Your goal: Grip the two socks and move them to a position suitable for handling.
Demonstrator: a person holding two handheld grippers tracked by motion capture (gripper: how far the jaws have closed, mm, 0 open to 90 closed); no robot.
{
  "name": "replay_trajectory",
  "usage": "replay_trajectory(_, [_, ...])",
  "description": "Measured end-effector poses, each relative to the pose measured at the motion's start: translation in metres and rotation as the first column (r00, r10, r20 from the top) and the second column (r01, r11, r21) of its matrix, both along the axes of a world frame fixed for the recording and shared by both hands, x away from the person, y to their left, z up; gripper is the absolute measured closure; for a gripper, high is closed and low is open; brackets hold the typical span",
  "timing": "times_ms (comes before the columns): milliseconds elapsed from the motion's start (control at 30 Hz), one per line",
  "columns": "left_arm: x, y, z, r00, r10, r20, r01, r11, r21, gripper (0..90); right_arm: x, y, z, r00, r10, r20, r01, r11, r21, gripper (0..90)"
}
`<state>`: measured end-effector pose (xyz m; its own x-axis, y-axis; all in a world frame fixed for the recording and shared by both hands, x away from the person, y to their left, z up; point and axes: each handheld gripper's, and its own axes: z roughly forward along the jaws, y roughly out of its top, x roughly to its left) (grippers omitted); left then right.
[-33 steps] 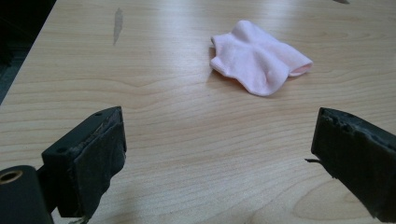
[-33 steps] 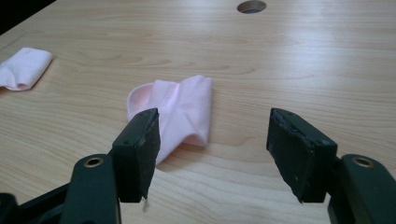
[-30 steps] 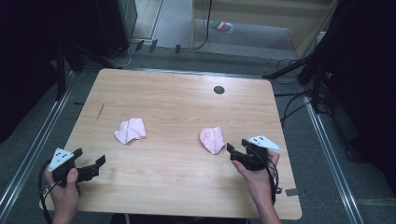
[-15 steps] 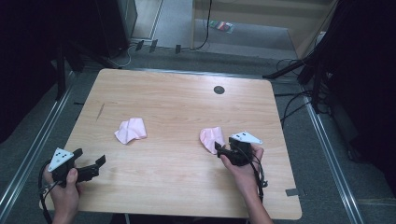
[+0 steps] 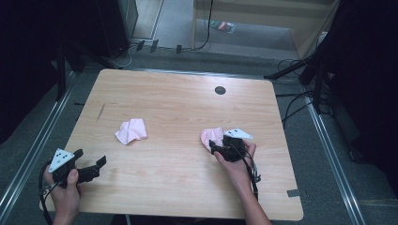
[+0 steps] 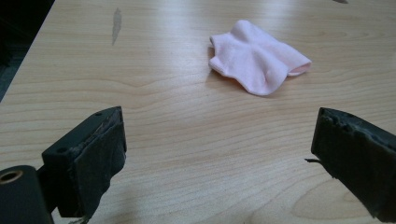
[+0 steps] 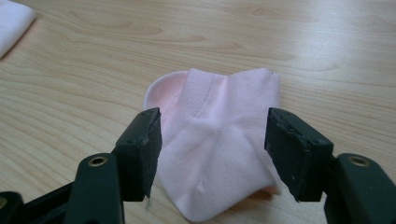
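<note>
The left gripper (image 5: pixel 91 169) rested near the front left corner of the wooden table (image 5: pixel 178 108), its jaws standing wide apart with nothing between them. In the left gripper view, the left pink sock (image 6: pixel 258 56) lay crumpled ahead of the jaws and well apart from them, flat on the bare wood.

Further right, the right pink sock (image 5: pixel 210 137) lay on the table's right half, well apart from the first sock. The right gripper (image 5: pixel 217 145) was at its near edge. In the right gripper view, the jaws stood apart and straddled this sock (image 7: pixel 217 140), one pad on each side of its width, the ribbed cuff pointing away. The pads did not appear to press on the fabric.

Risks from this position, as judged:

- If the jaws closed while held too high, the pads could have met above the cloth and caught nothing.
- If they closed too low, the pad tips could have scraped the wood and pushed the sock forward rather than pinching it.
- The sock lay in folded layers; a shallow pinch might have taken the top layer only, leaving the rest to drag or unfold on lifting.
- A grip at one edge could have let the thin fabric slip out.
</note>
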<state>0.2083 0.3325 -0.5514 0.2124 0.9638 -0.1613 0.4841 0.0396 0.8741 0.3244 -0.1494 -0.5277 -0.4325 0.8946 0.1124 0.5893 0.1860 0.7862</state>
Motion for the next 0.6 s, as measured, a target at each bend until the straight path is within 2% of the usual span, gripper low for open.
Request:
replay_trajectory(100, [0.0, 0.0, 0.0, 1.0, 0.001, -0.001, -0.001, 1.0, 0.001, 3.9, 0.005, 0.003, -0.003, 0.9999, 0.005, -0.016, -0.005, 1.0, -0.02, 31.7])
replay_trajectory(233, [0.0, 0.0, 0.0, 1.0, 0.003, 0.0, -0.003, 1.0, 0.004, 5.0, 0.011, 0.008, -0.006, 0.9999, 0.01, -0.012, -0.011, 0.999, -0.034, 29.1])
replay_trajectory(433, [0.0, 0.001, 0.0, 1.0, 0.002, 0.001, -0.002, 1.0, 0.0, 5.0, 0.017, 0.01, -0.016, 0.9995, -0.002, -0.032, 0.0, 0.998, -0.06, 27.2])
replay_trajectory(600, [0.0, 0.001, 0.0, 1.0, 0.004, -0.002, -0.004, 1.0, 0.001, 5.0, 0.017, 0.011, -0.02, 0.9998, -0.009, -0.019, 0.007, 0.997, -0.075, 27.6])
